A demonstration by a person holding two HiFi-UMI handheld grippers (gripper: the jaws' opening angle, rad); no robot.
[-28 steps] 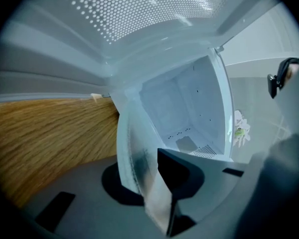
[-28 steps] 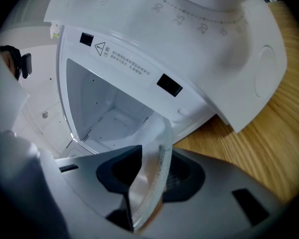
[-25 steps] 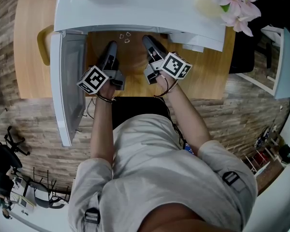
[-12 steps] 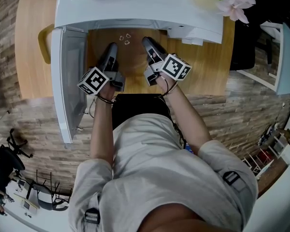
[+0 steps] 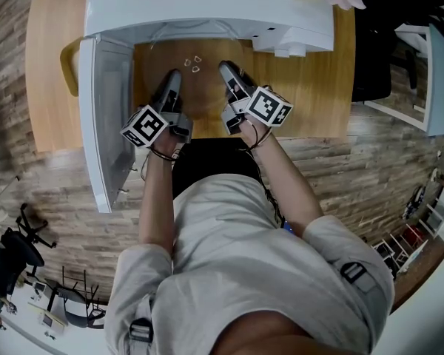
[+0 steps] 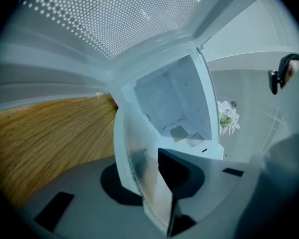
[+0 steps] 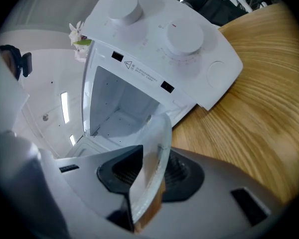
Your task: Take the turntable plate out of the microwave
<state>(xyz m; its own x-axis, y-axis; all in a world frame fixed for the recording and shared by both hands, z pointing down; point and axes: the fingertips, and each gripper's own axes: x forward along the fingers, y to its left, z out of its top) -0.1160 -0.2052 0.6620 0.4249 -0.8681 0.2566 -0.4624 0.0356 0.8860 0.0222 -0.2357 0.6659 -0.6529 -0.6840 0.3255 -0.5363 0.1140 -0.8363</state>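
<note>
I'm clamping left claw (image 6: 157,183) and right claw (image 7: 149,183) on the turntable plate (image 7: 153,148); my hands drifting apart is risking dropping it.

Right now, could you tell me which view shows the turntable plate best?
The right gripper view: the turntable plate shows its curved rim, clamped between the jaws. The left gripper view gives a hazier edge; the head view, only faint marks.

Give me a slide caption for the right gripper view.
Right gripper clamps the rim of the glass turntable plate outside the open microwave.
</note>
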